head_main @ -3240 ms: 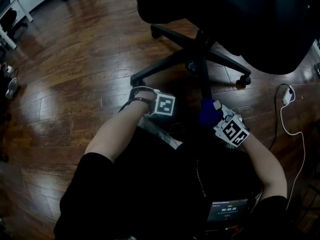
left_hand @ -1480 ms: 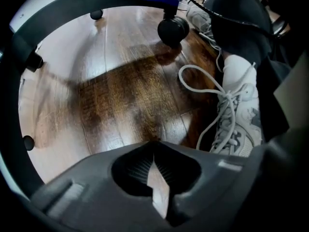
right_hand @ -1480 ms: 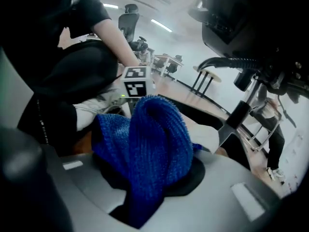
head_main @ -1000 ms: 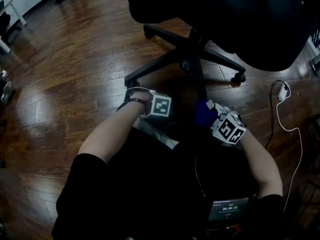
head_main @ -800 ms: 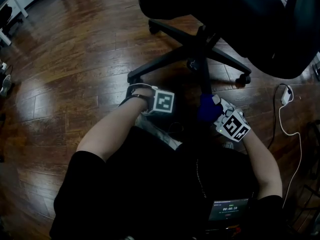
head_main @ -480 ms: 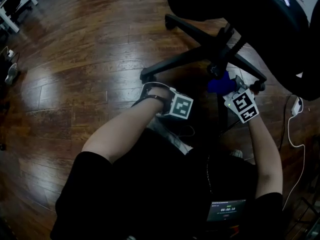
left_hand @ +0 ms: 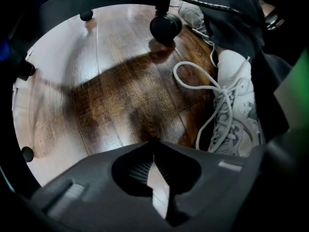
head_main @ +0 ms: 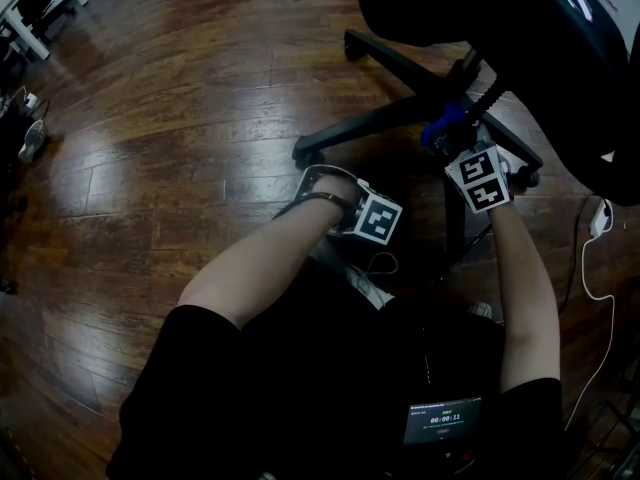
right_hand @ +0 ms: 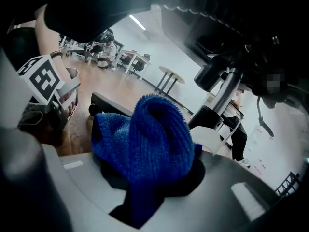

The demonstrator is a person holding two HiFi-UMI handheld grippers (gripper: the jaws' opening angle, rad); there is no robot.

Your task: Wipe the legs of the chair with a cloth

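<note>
The black office chair's star base (head_main: pixel 372 128) spreads over the wooden floor, with the seat (head_main: pixel 520 28) above it at top right. My right gripper (head_main: pixel 458 140) is shut on a bunched blue knitted cloth (head_main: pixel 441 131) and holds it against the hub where the legs meet. In the right gripper view the cloth (right_hand: pixel 145 134) fills the jaws, with the chair's column (right_hand: pixel 226 92) just behind. My left gripper (head_main: pixel 352 210) points straight down beside the near leg. Its jaws (left_hand: pixel 153 151) are shut with nothing in them, and a caster (left_hand: pixel 165 25) is beyond them.
A white laced shoe (left_hand: pixel 232 108) lies right of the left gripper. A white cable with a plug (head_main: pixel 598 218) trails on the floor at the right. White desk legs (head_main: pixel 35 13) stand at the far upper left. A small screen (head_main: pixel 442 420) hangs at the person's waist.
My right gripper has carried the blue cloth away from the near leg, up and forward to the chair's hub. The left gripper has kept its place.
</note>
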